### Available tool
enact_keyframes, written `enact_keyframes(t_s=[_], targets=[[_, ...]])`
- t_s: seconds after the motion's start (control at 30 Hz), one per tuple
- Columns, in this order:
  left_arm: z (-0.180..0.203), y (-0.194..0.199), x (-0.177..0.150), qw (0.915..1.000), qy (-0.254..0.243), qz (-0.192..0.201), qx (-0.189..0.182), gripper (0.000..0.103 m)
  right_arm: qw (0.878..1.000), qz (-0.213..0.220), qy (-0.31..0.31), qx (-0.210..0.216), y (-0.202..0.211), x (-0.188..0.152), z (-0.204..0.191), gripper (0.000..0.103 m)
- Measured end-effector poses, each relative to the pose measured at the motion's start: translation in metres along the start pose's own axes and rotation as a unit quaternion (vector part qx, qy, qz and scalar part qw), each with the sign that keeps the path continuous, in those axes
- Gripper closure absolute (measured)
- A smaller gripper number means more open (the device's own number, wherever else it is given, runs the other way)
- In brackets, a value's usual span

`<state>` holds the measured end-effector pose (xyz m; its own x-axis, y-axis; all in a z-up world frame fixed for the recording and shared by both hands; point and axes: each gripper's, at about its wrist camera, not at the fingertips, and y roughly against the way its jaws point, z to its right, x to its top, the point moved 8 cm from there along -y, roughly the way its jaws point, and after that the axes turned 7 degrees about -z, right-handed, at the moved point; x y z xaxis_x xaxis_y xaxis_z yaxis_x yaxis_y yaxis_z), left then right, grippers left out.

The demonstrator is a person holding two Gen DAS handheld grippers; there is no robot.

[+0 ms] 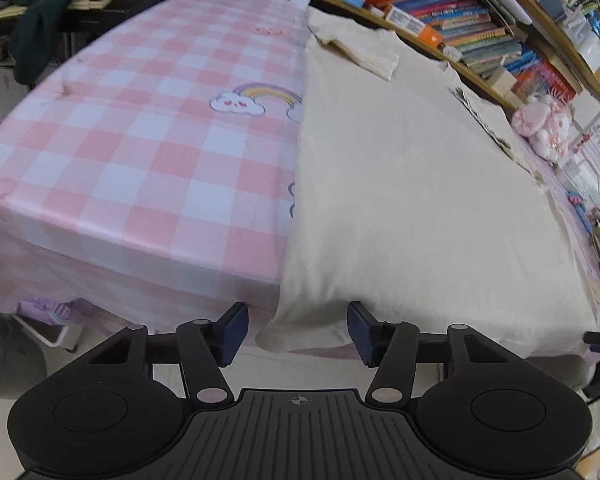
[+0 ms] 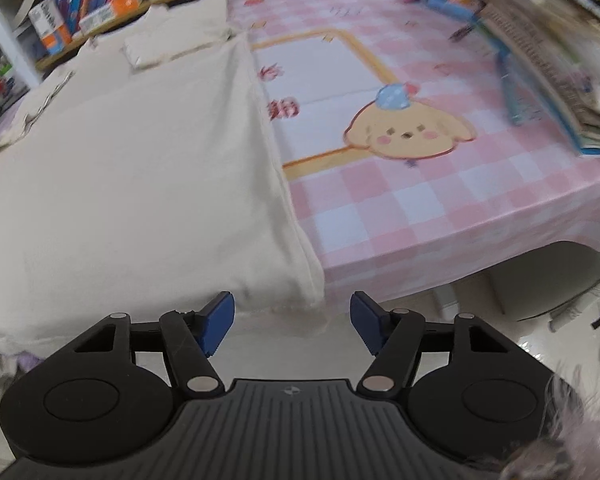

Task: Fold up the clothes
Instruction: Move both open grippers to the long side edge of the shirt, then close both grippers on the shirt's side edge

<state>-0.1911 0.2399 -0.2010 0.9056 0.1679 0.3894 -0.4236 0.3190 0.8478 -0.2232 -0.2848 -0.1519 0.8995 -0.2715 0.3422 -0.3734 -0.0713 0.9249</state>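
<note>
Nearest each camera, the left gripper (image 1: 298, 332) and right gripper (image 2: 292, 328) stand partly spread, pads clear of cloth, each framing a near corner of the cream shirt (image 1: 400, 200). That shirt lies flat on the pink checked worktop (image 1: 140, 152), hem overhanging its edge. Beyond stands a bookshelf (image 1: 460, 20).

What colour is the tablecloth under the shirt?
Pink and white checks with cartoon pictures on the tablecloth, clearest in the right wrist view.

You are seeing a cream shirt (image 1: 400, 200) lying flat, its sleeve folded in, its hem overhanging the table edge.
</note>
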Motion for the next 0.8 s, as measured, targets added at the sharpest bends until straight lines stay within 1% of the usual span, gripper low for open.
enact_keyframes(t_s=[0.03,0.13,0.2,0.23,0.27,0.3,0.33,0.37,0.43,0.53,0.67,0.8], targets=[[-0.001,-0.002,0.000,1.0000,-0.001,-0.004,-0.002,0.050,1.000,-0.009,0.006,0.007,-0.004,0.001,0.000,0.040],[-0.001,-0.003,0.000,0.9999,-0.002,-0.010,-0.005,0.050,0.999,-0.031,0.023,0.025,-0.013,0.002,-0.001,0.047],[0.000,-0.004,0.000,0.9999,-0.002,-0.014,-0.011,0.056,0.998,-0.042,0.025,0.040,-0.016,0.003,-0.001,0.051],[0.001,-0.003,0.000,0.9998,-0.001,-0.015,-0.015,0.063,0.998,-0.045,0.027,0.047,-0.016,0.003,-0.002,0.054],[0.002,-0.003,-0.001,0.9997,0.000,-0.016,-0.019,0.079,0.997,-0.047,0.029,0.054,-0.016,0.003,-0.002,0.061],[0.004,-0.002,-0.001,0.9997,0.000,-0.017,-0.019,0.084,0.997,-0.048,0.029,0.061,-0.015,0.003,-0.003,0.067],[0.006,0.000,-0.001,0.9997,0.001,-0.016,-0.019,0.089,0.996,-0.051,0.028,0.067,-0.015,0.003,-0.003,0.085],[0.008,0.002,-0.001,0.9997,0.001,-0.015,-0.019,0.094,0.996,-0.053,0.025,0.070,-0.014,0.003,-0.002,0.094],[0.014,0.009,0.000,0.9997,-0.002,-0.010,-0.021,0.095,0.996,-0.051,0.023,0.073,-0.007,0.003,-0.001,0.095],[0.022,0.019,0.003,0.9994,-0.008,0.000,-0.033,0.095,0.995,-0.041,0.025,0.086,0.007,0.004,-0.001,0.095],[0.019,0.015,0.004,0.9995,-0.011,-0.012,-0.029,0.094,0.995,-0.033,0.028,0.093,0.017,0.005,-0.002,0.095],[0.015,0.009,0.004,0.9992,-0.012,-0.022,-0.030,0.091,0.995,-0.044,0.037,0.084,0.010,0.003,-0.002,0.095]])
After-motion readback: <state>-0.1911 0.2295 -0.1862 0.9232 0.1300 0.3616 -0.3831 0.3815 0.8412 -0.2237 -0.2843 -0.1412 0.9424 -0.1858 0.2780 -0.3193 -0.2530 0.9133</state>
